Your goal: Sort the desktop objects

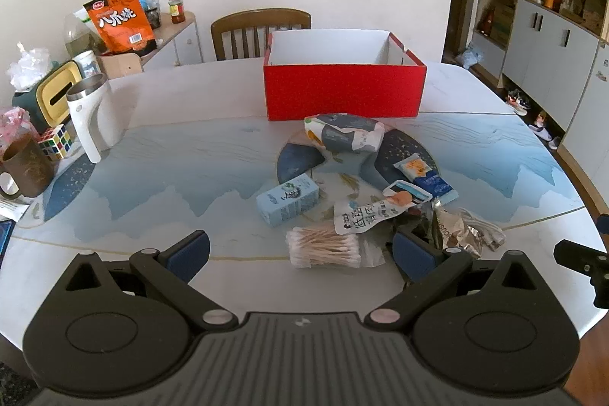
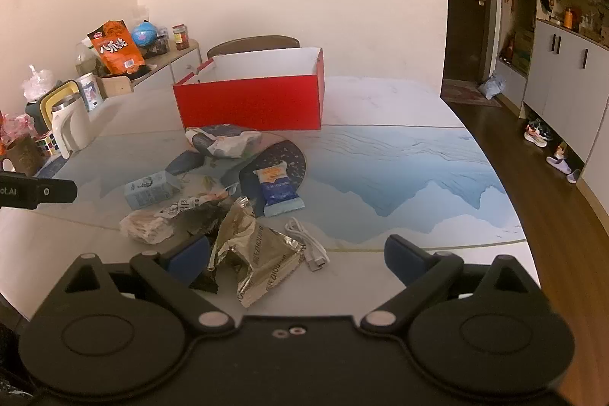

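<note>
Both claws are spread wide and hold nothing: your left gripper (image 1: 300,253) hangs over the near edge of the clutter with the bag of cotton swabs (image 1: 323,248) lying between its fingers, and your right gripper (image 2: 297,255) sits over the crumpled foil wrapper (image 2: 255,253). The red box (image 1: 344,78) stands open at the far side of the table (image 1: 171,147), well beyond the pile, and looks like the place the things should go. The swabs seem the natural first pick for the left: come straight down so both pads straddle the bag across its short side, and close gently, since the soft plastic will likely slip or bunch. Mind the white snack pouch (image 1: 365,215), which overlaps the bag's far corner; lift slowly so it slides off rather than riding along. On the right, the white cable (image 2: 308,246) lies touching the foil, so pinch the wrapper at its raised fold, clear of the cable, or you risk dragging both.
</note>
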